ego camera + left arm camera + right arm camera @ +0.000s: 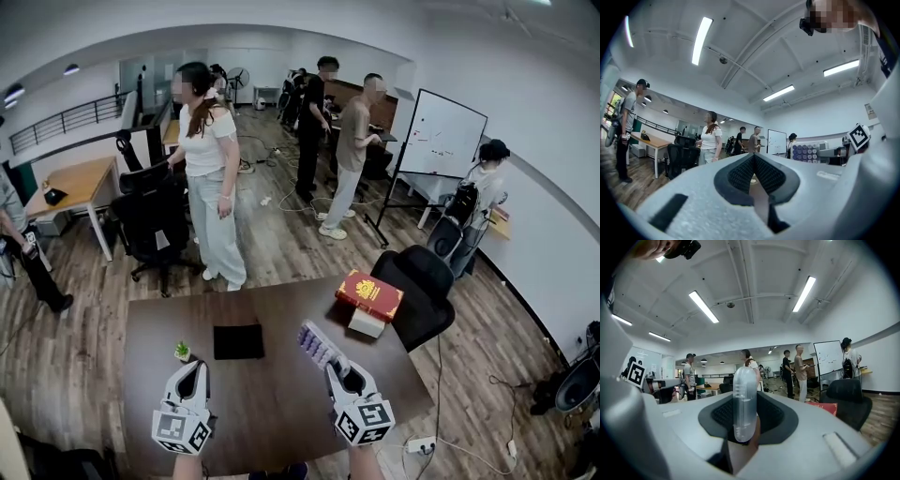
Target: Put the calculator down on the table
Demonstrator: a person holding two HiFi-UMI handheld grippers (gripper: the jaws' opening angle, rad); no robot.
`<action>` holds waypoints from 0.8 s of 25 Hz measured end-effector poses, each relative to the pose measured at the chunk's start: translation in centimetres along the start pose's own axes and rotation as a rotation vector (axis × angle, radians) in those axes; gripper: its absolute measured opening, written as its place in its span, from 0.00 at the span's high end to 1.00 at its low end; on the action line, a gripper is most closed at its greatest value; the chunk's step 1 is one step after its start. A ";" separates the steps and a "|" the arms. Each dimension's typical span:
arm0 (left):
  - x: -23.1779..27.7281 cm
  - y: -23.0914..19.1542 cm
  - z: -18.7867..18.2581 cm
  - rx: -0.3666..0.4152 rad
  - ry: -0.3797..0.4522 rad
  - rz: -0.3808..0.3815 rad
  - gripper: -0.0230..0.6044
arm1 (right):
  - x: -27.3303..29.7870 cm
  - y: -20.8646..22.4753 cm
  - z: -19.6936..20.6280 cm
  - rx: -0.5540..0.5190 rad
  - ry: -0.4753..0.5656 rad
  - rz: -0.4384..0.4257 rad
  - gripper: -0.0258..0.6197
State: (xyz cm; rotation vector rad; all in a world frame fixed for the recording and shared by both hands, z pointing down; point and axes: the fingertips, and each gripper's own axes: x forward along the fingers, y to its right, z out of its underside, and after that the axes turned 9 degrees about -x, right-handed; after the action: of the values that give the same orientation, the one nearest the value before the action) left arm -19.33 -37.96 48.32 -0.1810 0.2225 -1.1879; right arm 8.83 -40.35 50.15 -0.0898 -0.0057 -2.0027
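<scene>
Right gripper: jaws clamped on the near short end of the calculator, one pad on each flat face. Along the jaws, a slim pale slab edge-on, upright between the pads. Carried in the air above the brown table, on edge, purple key face turned toward the left gripper, far end out over the bare middle of the tabletop. Not yet set down.

Left gripper: jaws together, nothing between them. Level beside the right one, apart from the calculator.

Also on the table: flat black pad just left of the calculator's far end, small potted plant beside that, red book atop a white box toward the far right corner. Black chair past that corner. Several people standing in the room beyond.

Handling, judged by looks only: light, stiff plastic shell, smooth and likely a bit slippery on the back; rows of raised keys probably soft under a pad. Rigid enough to carry from one end without sagging. Best hold as now, across the thickness at a short end. For a flat landing, roll the wrist to bring the keys up, lower onto bare wood between pad and book, and ease the pinch only once resting, to avoid a drop or skid.
</scene>
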 end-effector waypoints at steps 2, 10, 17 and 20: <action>0.3 -0.2 0.2 -0.006 0.004 -0.014 0.97 | 0.5 0.4 0.2 0.005 -0.003 -0.009 0.78; 1.7 -0.2 1.1 -0.004 0.001 -0.037 0.97 | 1.9 1.5 1.1 -0.009 -0.017 -0.021 0.78; 3.0 -0.7 2.6 0.008 0.003 -0.060 0.97 | 2.7 2.5 2.6 -0.042 -0.033 -0.017 0.78; 3.2 -0.9 3.3 0.006 0.026 -0.049 0.97 | 3.1 2.6 3.5 -0.053 -0.029 -0.017 0.78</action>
State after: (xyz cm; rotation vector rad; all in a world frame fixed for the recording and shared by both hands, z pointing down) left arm -18.12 -41.17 51.48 -0.1672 0.2385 -1.2399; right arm 10.09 -44.14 53.73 -0.1534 0.0274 -2.0191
